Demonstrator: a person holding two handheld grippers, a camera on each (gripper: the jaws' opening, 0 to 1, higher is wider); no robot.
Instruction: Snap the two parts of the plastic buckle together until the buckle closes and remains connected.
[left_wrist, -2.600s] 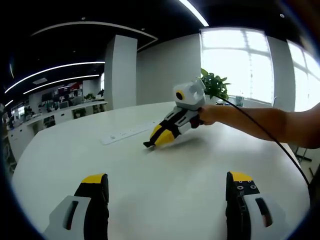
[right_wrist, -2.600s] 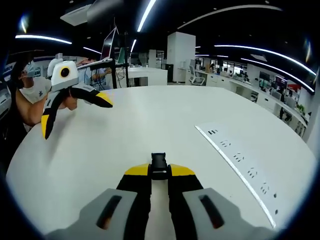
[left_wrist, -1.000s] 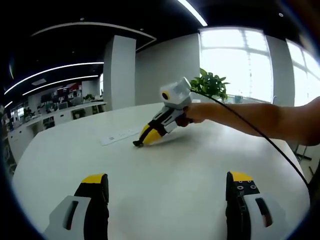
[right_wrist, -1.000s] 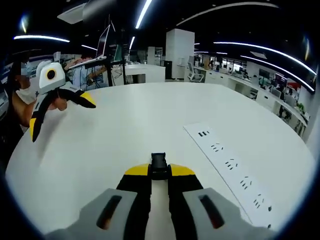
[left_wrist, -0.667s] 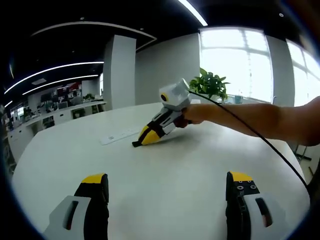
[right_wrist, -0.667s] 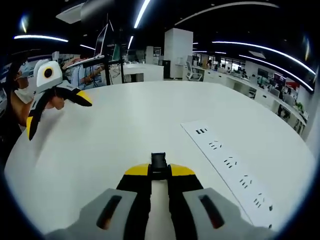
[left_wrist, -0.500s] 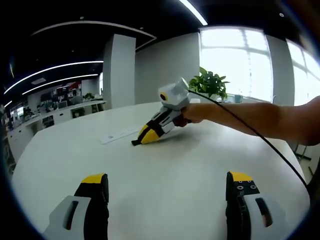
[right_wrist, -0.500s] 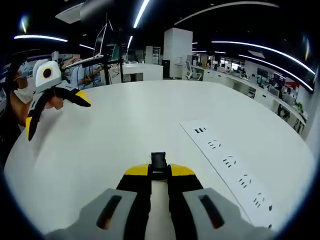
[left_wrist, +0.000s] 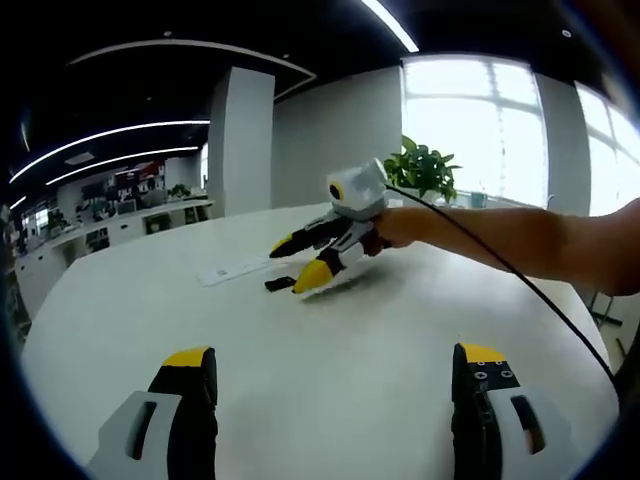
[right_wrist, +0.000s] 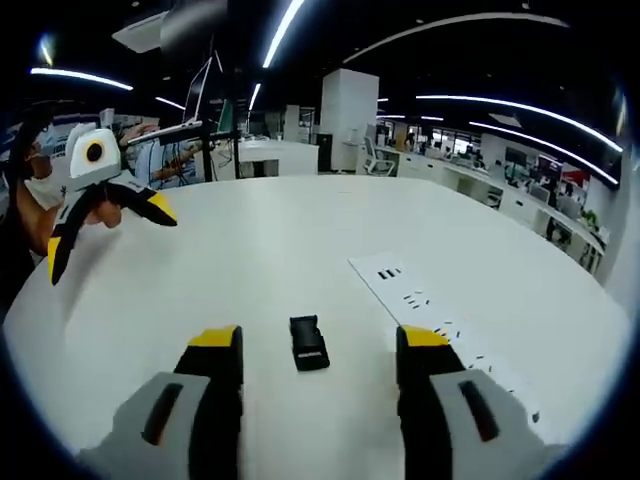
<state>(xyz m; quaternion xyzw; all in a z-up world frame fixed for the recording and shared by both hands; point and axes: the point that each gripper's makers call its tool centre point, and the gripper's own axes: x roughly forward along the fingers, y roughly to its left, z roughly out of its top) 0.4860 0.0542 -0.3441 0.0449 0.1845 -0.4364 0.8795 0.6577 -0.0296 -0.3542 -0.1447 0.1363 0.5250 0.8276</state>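
Note:
The black plastic buckle (right_wrist: 308, 343) lies flat on the white table (right_wrist: 260, 250), between the spread jaws of my right gripper (right_wrist: 317, 342), which is open and not touching it. In the left gripper view the same buckle (left_wrist: 280, 284) rests on the table just beside the right gripper (left_wrist: 295, 264), held by a person's hand. My left gripper (left_wrist: 335, 358) is open with nothing between its yellow-tipped fingers, well short of the buckle. It also hangs open above the table at the left of the right gripper view (right_wrist: 108, 240).
A white power strip (right_wrist: 430, 310) lies on the table right of the buckle, seen also beyond it (left_wrist: 235, 270). A person's forearm (left_wrist: 510, 235) and a black cable (left_wrist: 520, 280) reach in from the right. A potted plant (left_wrist: 425, 170) stands behind.
My right gripper was shut on the buckle and slid it left across the table; it has now opened and let go. The buckle lies free on the table. The left gripper stayed put.

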